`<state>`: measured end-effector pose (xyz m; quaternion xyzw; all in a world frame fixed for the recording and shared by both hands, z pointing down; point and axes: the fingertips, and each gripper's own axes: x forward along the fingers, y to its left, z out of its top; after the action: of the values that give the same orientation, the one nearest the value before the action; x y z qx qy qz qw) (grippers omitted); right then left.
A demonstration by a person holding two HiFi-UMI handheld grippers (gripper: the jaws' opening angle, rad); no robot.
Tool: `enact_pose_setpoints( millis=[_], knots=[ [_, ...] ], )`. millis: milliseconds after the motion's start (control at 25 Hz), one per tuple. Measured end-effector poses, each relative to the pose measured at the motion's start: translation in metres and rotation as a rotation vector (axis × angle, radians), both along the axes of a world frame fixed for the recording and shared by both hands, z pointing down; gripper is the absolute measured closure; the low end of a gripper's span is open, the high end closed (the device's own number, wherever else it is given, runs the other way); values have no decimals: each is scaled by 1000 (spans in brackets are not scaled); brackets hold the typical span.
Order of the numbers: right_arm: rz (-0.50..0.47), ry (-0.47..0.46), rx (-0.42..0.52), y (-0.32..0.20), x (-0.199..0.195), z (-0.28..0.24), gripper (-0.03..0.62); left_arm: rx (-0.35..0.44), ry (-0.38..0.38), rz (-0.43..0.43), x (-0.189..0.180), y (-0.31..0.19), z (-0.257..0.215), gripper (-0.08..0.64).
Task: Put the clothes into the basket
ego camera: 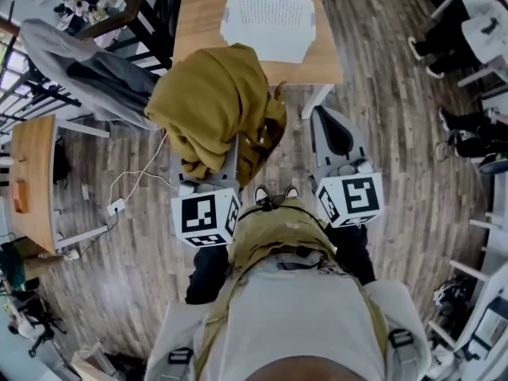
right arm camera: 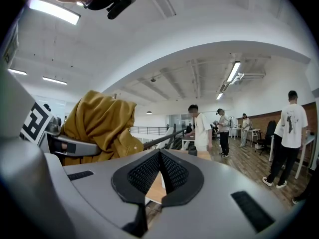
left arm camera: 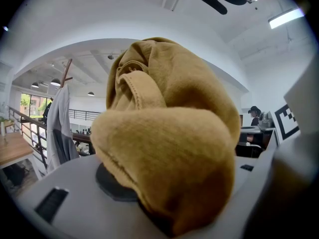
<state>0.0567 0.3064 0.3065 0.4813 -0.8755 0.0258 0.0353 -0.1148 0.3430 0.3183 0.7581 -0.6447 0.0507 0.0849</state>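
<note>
Kid: Sweater (ego camera: 214,101) first. Where was it?

Helper: It was up in the air on the left, bunched in a big yellow lump. It hung just in front of the table's (ego camera: 198,22) near edge. It was not in the basket yet.

Kid: What held it up?

Helper: The left gripper (ego camera: 205,177) did. Its jaws were closed on a thick fold of the cloth, so they stood quite far apart. The soft stuff filled the space between them and flopped over the top.

Kid: Why so high?

Helper: I think so the hanging ends would clear the table edge and the basket's wall on the way in.

Kid: And the basket (ego camera: 268,24)?

Helper: It sat on the table by the near edge, closer to the near right corner. It was white, and I could see nothing in it. Being by that edge made it an easy reach, I guess.

Kid: What about the right gripper (right arm camera: 160,153)?

Helper: It was off to the right, apart from the sweater. Its jaws were pinched together at the tips with nothing between them. I think it was out of the way on purpose, since one gripper could carry the sweater.
</note>
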Motion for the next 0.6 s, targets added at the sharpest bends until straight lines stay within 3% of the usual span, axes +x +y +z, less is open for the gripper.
enact_pose_setpoints(
  millis=[600],
  knots=[
    [1,32,-21,9,-31,22,571,-14,17,-22,-37,15,20,316]
  ],
)
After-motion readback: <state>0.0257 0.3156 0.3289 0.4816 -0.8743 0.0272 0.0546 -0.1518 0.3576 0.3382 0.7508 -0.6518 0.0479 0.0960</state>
